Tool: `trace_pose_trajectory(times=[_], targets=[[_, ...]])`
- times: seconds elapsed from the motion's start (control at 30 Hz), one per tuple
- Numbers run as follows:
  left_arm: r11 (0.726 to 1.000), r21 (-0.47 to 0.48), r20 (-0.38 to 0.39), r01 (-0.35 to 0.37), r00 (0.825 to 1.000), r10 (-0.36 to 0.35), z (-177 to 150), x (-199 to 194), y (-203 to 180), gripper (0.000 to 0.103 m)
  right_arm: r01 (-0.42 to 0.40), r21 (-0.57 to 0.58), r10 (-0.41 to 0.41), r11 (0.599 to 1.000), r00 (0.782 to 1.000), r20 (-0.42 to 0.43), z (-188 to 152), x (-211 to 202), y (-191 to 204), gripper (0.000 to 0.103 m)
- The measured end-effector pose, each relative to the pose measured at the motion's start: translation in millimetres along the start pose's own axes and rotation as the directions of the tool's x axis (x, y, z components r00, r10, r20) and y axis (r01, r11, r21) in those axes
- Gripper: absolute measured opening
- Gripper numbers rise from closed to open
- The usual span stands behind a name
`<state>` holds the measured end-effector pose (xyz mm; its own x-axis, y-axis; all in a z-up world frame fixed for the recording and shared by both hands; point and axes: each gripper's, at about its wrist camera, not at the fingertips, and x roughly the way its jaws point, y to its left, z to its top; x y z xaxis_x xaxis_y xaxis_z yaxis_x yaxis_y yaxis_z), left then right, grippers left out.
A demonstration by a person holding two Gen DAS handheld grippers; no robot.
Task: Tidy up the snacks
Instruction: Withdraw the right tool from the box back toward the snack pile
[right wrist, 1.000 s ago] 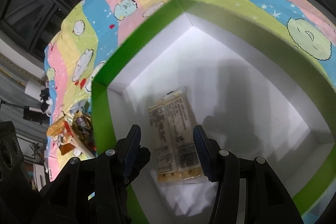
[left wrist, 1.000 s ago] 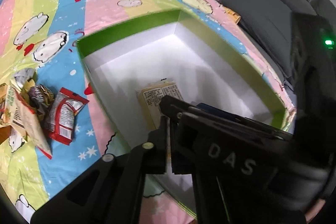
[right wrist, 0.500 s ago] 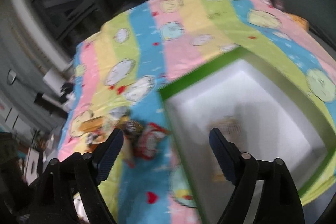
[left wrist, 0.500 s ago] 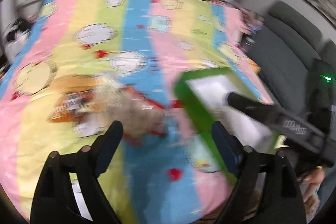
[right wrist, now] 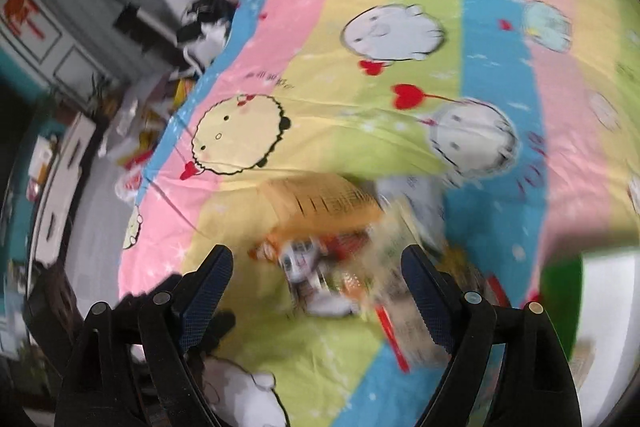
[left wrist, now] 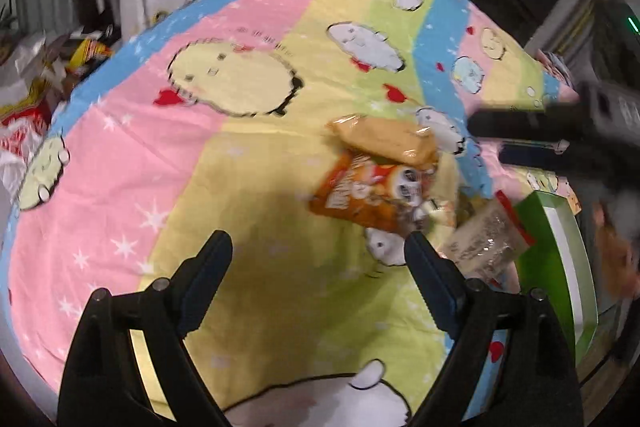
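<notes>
1. Left wrist view: left gripper (left wrist: 316,259) has jaws wide and nothing between them. It hangs over bare sheet (left wrist: 256,211), short of the snack pile (left wrist: 404,187).
2. Same view: pile sits toward the right edge of the surface, just beside the green box (left wrist: 548,259). An orange bag (left wrist: 372,195) lies under a tan pack (left wrist: 388,141), with a clear pack (left wrist: 484,239) touching the box wall.
3. Risk: packs overlap, so closing here may pinch two at once or drag the top one off.
4. Risk: right gripper (left wrist: 532,139) reaches in above the same pile, so the two may collide.
5. Right wrist view: right gripper (right wrist: 316,263) also has jaws wide and empty, with the blurred pile (right wrist: 344,247) ahead of them.
6. Risk: the blur suggests a fast approach; the tips may shove the packs or snag the sheet.
7. Box (right wrist: 560,291) shows at the right edge, and a slippery pack may drop short of it.
</notes>
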<state>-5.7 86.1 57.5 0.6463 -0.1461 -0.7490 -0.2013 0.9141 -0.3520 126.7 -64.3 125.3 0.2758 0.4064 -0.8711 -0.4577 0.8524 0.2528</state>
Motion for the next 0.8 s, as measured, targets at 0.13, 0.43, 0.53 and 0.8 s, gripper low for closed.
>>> trace_pose_trajectory(times=[0.13, 0.43, 0.53, 0.8], targets=[[1.0, -0.022, -0.021, 0.0, 1.0, 0.0, 2, 4, 15, 0.089, 0.08, -0.051, -0.083, 0.995, 0.995, -0.05, 28, 29, 12, 0.086], [0.997, -0.07, -0.04, 0.031, 0.999, -0.033, 8, 5, 28, 0.089, 0.058, -0.055, -0.069, 0.997, 0.972, -0.224, 49, 92, 3, 0.083], [0.997, -0.066, -0.04, 0.033, 0.999, -0.035, 8, 5, 26, 0.089, 0.018, -0.062, -0.033, 0.998, 0.967, -0.251, 42, 98, 4, 0.074], [0.998, -0.061, -0.038, 0.019, 0.999, -0.021, 8, 5, 24, 0.089, 0.039, -0.085, -0.054, 0.996, 0.983, -0.178, 26, 79, 10, 0.057]])
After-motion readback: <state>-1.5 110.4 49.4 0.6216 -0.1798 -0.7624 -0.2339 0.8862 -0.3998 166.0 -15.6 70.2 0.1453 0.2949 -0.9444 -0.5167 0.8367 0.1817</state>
